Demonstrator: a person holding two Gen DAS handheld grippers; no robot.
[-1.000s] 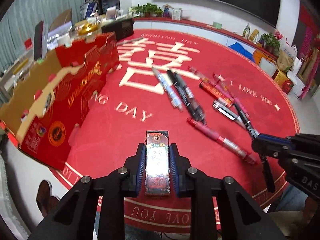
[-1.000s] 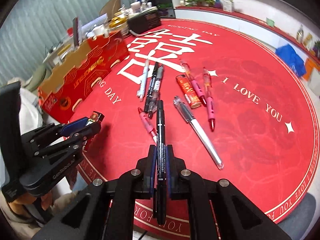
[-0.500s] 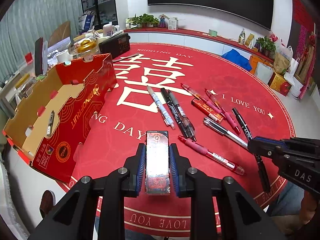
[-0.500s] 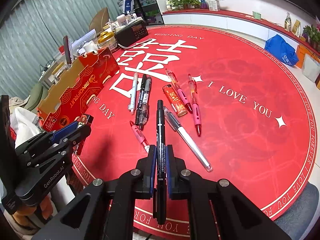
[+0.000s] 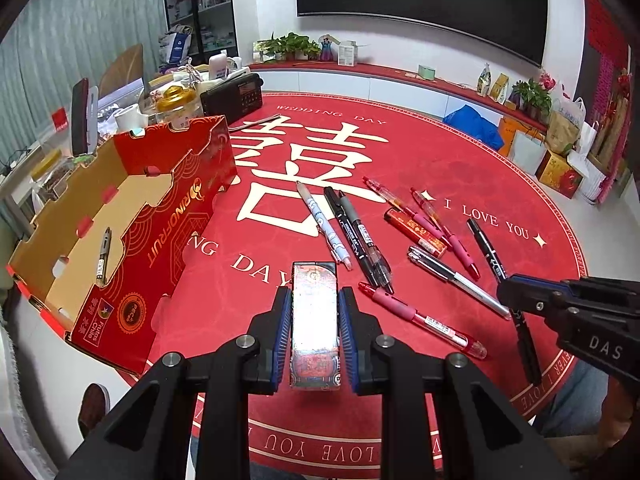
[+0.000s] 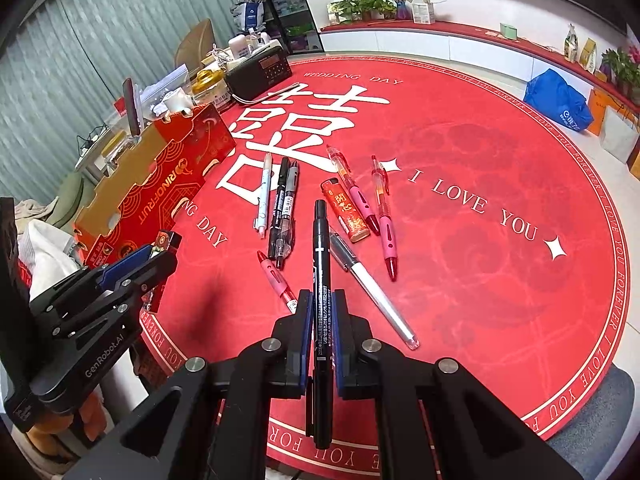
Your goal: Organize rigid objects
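So far only one pen (image 5: pixel 103 255) is lying in the cardboard box (image 5: pixel 168 216); the left gripper (image 5: pixel 315 322) is pinching a decorated lighter (image 5: pixel 315 320), the right gripper (image 6: pixel 321 332) is clamping a black marker (image 6: pixel 321 292), and eight more items are waiting on the desk (image 5: pixel 500 184).

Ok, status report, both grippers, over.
Left gripper shut on lighter. Right gripper shut on marker. Box open, path clear.
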